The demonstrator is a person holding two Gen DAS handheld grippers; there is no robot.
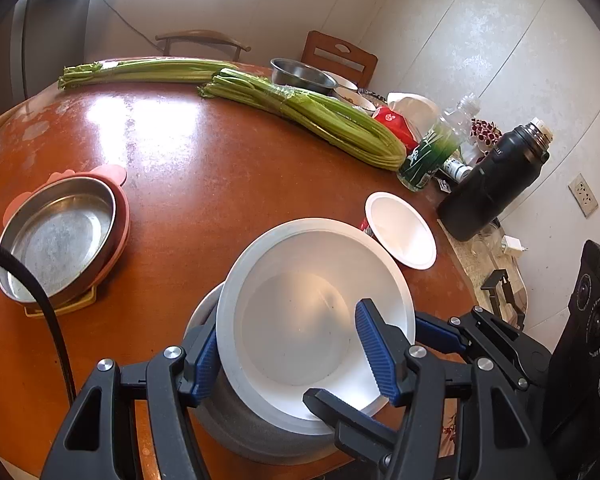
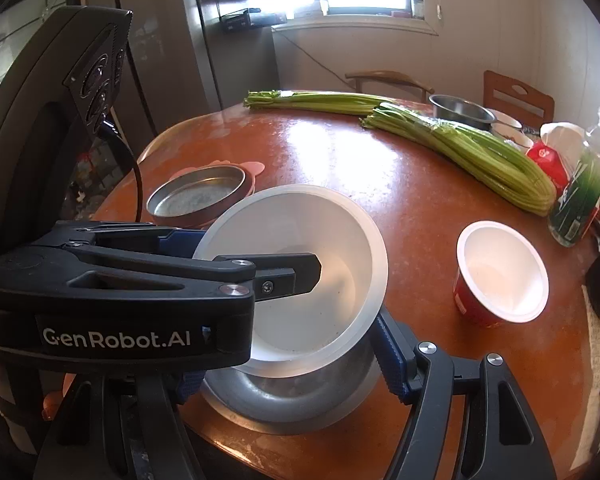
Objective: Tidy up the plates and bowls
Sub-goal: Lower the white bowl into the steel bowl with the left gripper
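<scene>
On table, 6 o'clock: white bowl [image 1: 300, 320] tilts into grey bowl [image 2: 284, 400].
Left gripper [image 1: 292, 352]: pinches its rim.
Right gripper [image 2: 296, 376]: wide, seemingly empty.
Left: red cup [image 2: 500, 272], 3 o'clock; steel pan [image 1: 56, 240], 9 o'clock.

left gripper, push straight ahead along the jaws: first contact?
Probably the white bowl: it already sits between the left gripper jaws, tilted on the gray bowl beneath. One jaw is inside it, one outside the rim. Beyond looks like bare table; depth unclear.
</scene>
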